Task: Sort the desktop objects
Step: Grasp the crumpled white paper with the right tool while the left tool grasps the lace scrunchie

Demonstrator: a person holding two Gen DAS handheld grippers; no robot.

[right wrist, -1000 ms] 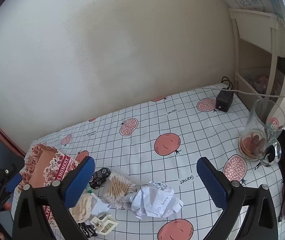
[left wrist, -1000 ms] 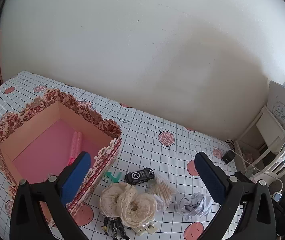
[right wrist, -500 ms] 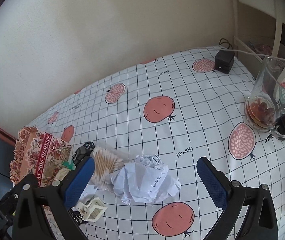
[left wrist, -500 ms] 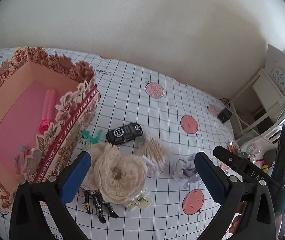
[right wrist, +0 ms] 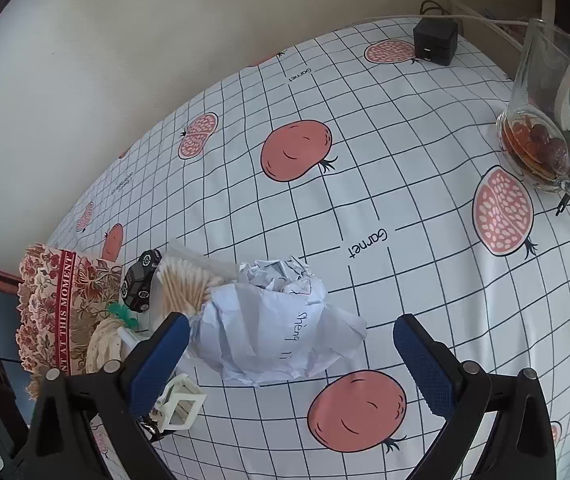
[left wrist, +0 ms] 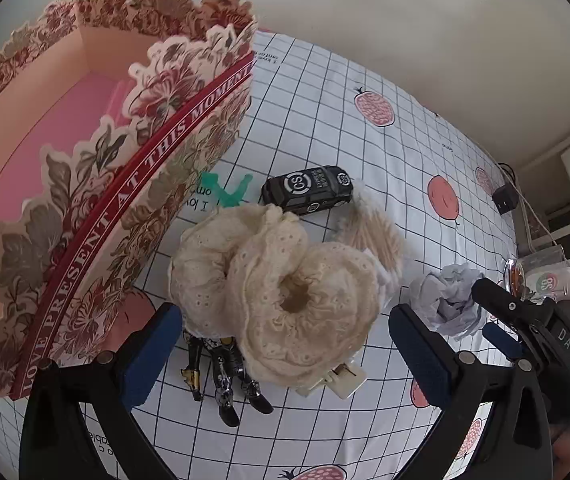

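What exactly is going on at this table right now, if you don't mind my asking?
A person is sorting desk clutter with two handheld grippers. The left gripper is open over the cream lace scrunchies, beside the floral gift box. The right gripper is open around the crumpled paper ball. Neither holds anything yet. A black toy car, cotton swabs and a white clip lie on the pomegranate tablecloth.

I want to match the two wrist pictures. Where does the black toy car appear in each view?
Left wrist: the black toy car lies above centre, beyond the cream scrunchie.
Right wrist: the car lies at the left, between the floral box and the cotton swabs.
Shared landmark: the crumpled paper ball.
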